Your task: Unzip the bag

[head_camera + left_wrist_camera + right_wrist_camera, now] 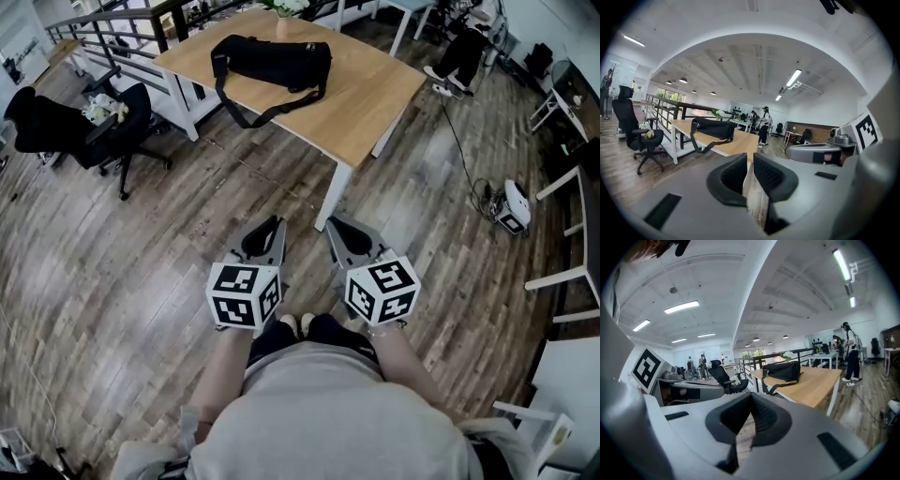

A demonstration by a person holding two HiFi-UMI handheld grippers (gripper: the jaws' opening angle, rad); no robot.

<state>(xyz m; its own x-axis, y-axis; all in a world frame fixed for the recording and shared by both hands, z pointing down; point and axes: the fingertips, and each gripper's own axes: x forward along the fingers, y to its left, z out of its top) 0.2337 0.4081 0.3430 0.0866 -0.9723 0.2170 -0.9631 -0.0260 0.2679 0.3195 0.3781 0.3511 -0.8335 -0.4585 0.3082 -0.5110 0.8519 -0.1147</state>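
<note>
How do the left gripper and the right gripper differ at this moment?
The left gripper holds its jaws slightly apart; the right gripper has them meeting at the tips. The black bag lies left of the left gripper's jaws in its view, right of the right gripper's in its own. Both are empty and well short of the table.

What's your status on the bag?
Right gripper shut, left gripper barely open, both empty. Bag on table ahead, untouched. Chair off to the left, out of the path.
</note>
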